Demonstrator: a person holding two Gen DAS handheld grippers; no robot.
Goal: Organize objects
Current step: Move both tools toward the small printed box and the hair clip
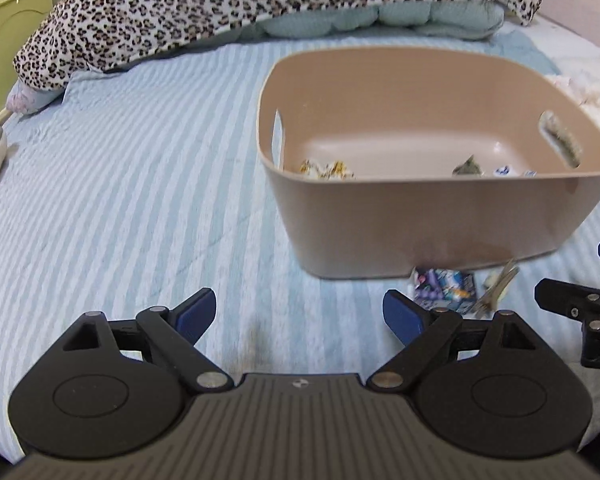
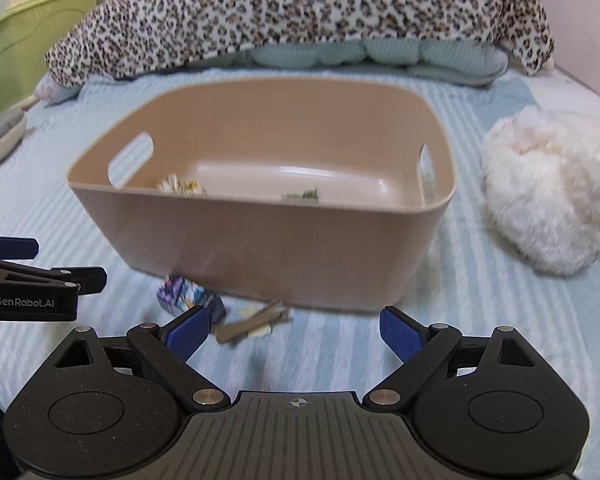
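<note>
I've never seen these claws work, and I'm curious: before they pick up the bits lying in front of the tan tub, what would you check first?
1. Left claw open, nothing between its fingers: ok.
2. Right claw open, holding nothing: ok.
3. Colourful crumpled packet on the striped blue bedsheet, uncovered: ok.
4. Grey clip-like piece beside the packet; what it is: cannot tell.
5. Tan plastic tub upright with free floor space: ok.
6. Claws apart from each other: ok.
</note>
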